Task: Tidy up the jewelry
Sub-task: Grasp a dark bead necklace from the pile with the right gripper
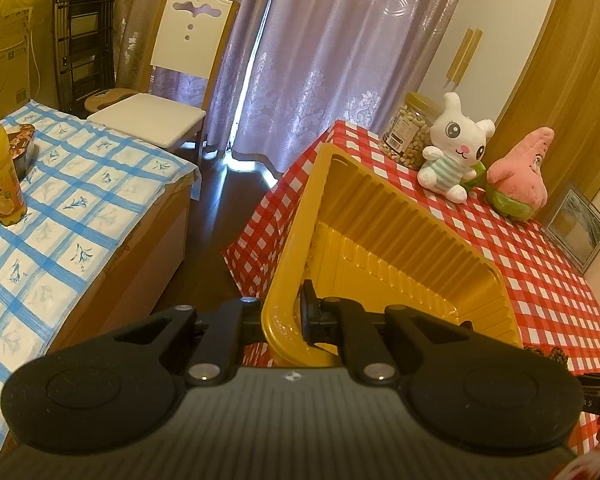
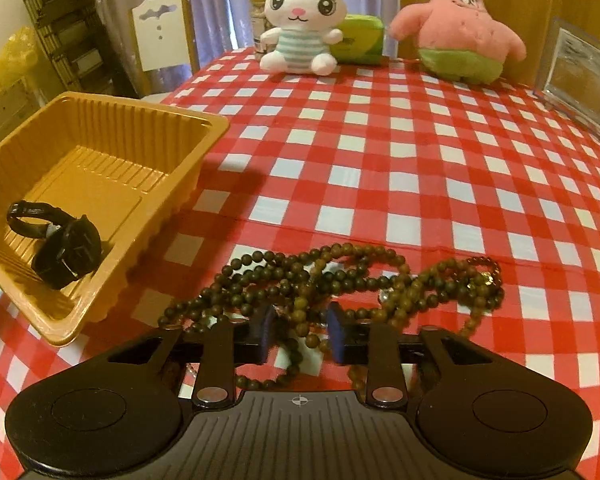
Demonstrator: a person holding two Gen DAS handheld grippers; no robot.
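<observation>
left gripper (image 1: 290, 320) pinches tray (image 1: 380, 216) rim (tilted) | right gripper (image 2: 300, 334) straddles beads (image 2: 340, 280)

Lilac curtains (image 1: 300, 52), white chair (image 1: 172, 80), dark floor (image 1: 228, 208), wooden door (image 1: 560, 60).

Left tool (image 1: 286, 322) clamped, right tool (image 2: 300, 334) apart

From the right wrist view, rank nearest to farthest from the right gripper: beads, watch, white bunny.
1. Beads: strands between the right gripper's jaws.
2. Watch: left, in the yellow tray.
3. White bunny: far edge of the table.
</observation>
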